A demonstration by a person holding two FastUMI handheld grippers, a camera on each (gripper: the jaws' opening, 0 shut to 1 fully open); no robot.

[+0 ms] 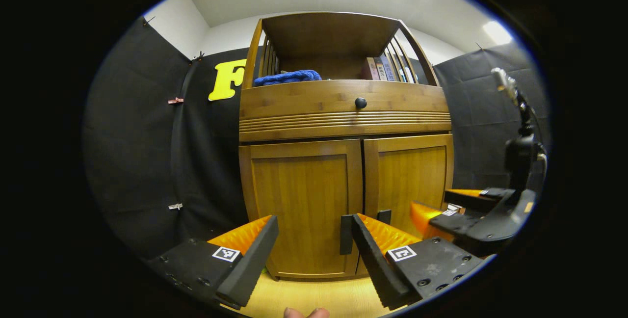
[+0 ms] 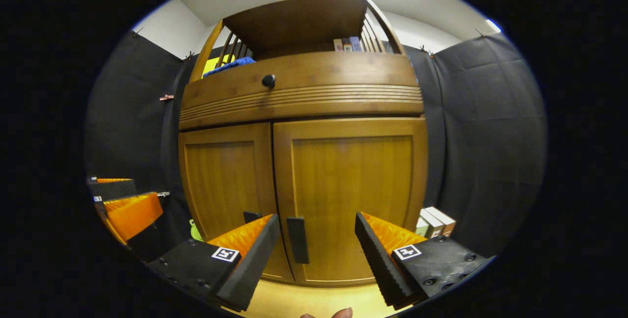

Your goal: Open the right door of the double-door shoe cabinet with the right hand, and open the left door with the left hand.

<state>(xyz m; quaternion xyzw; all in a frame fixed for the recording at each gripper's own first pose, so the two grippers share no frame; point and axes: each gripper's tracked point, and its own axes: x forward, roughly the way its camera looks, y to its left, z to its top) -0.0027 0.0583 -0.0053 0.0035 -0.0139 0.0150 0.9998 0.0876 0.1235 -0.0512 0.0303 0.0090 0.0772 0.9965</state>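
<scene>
Shoe cabinet (image 1: 343, 161): two doors, both closed, one dark handle each. My left tongs (image 1: 309, 254) level, spread wide before the left door (image 1: 304, 205), its handle (image 1: 346, 234) just beside the right finger. My right tongs (image 2: 314, 254) level, spread, the right door (image 2: 351, 195) handle (image 2: 298, 239) between the fingers, untouched.

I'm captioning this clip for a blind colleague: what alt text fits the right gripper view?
An open right gripper faces a closed wooden shoe cabinet, its fingers either side of the right door's dark handle without touching it. The left gripper waits at the far left, near the left door.
</scene>
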